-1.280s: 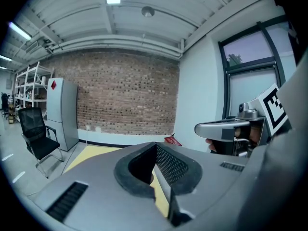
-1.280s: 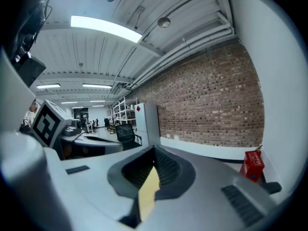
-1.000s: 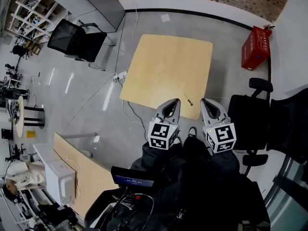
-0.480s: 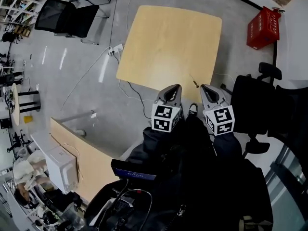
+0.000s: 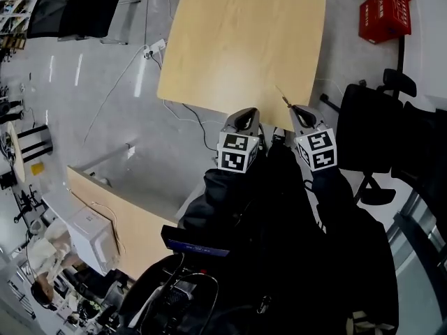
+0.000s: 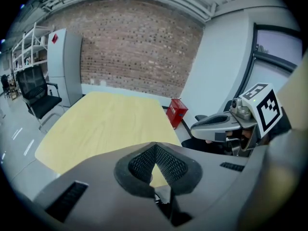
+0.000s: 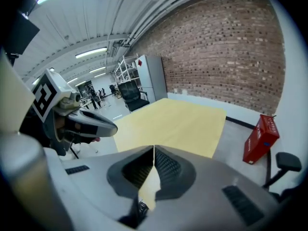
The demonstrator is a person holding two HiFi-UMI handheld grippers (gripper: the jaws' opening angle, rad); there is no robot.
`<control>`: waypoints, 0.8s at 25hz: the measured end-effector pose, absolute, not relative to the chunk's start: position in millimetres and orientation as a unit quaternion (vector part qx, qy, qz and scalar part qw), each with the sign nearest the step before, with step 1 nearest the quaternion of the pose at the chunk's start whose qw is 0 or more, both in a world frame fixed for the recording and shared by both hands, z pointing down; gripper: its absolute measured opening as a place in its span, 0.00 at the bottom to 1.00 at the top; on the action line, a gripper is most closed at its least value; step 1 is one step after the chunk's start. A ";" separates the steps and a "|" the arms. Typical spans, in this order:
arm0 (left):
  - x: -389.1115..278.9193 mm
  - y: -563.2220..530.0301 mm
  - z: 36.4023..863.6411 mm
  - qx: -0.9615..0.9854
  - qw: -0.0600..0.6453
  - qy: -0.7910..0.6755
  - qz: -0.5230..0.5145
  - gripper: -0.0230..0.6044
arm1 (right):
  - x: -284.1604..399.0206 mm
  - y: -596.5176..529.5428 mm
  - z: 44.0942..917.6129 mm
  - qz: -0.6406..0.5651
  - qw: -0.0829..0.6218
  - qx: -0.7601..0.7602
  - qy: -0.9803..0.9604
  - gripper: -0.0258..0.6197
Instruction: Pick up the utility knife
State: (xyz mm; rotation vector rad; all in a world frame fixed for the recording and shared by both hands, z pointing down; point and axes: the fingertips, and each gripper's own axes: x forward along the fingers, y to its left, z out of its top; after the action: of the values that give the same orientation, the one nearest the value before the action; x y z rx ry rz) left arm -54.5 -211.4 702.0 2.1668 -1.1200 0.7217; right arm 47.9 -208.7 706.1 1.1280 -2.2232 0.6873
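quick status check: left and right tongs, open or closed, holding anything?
Left tongs: closed, holding nothing.
Right tongs: closed, holding nothing.

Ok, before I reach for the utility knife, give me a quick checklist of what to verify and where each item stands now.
1. Target located: ok. The utility knife lies on the table, close to its near right edge.
2. Is the right tool open: not ok. Its jaws are together with nothing between them.
3. Is the left tool empty: ok. Its jaws are together and hold nothing.
4. Right tool over the knife: not ok. It sits just short of it, at the table's edge.
5. Room round the knife: ok. Only bare tabletop shows there.
6. Blade retracted: cannot tell. It is too small in the head view.
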 end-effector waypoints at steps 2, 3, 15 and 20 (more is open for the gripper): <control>-55.3 -210.6 714.9 0.810 0.305 -0.417 0.277 0.04 | 47.6 -210.0 723.3 0.261 0.289 0.411 -0.824 0.05; -56.1 -209.9 721.4 0.808 0.308 -0.416 0.281 0.04 | 47.2 -210.5 731.8 0.263 0.296 0.406 -0.824 0.05; -75.4 -193.0 773.9 0.786 0.337 -0.409 0.317 0.04 | 48.2 -216.0 809.4 0.262 0.371 0.381 -0.805 0.14; -82.8 -186.3 779.0 0.779 0.355 -0.415 0.308 0.04 | 40.9 -217.4 836.3 0.256 0.416 0.350 -0.800 0.17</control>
State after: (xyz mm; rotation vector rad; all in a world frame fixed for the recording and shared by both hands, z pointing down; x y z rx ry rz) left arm -82.8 -186.3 779.0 2.0141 -1.0716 0.7971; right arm 40.9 -217.4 836.3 0.8785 -2.0081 0.6442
